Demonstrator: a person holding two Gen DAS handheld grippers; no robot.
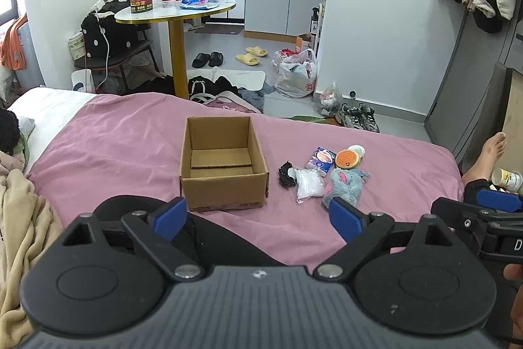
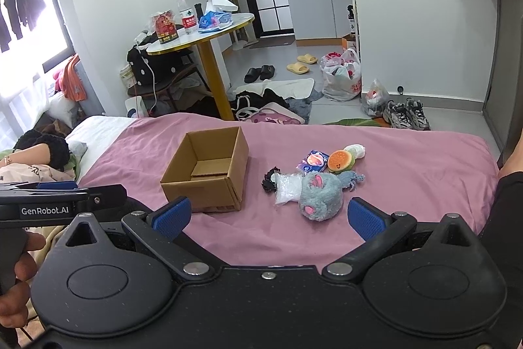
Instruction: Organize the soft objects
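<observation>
Nothing is judged to be done yet. At the left, the left gripper [image 1: 260, 219] is held above the near edge of the bed [image 1: 130, 133], its blue pads spread wide with nothing between them. Just ahead of it the cardboard box [image 1: 224, 185] is seen standing open on the pink sheet, and its inside is bare. To the right of the box, all the soft things are still lying in one loose cluster: a black hair tie [image 1: 287, 174], a clear plastic bag [image 1: 307, 185], a grey plush toy [image 1: 343, 185], a small blue packet [image 1: 321, 158], a burger-shaped toy [image 1: 348, 159] and a pale round thing [image 1: 357, 150] behind it. At the far right, the right gripper [image 2: 269, 215] is likewise held spread and empty, nearest the plush toy. Every piece is left to be picked up and put in the box.
</observation>
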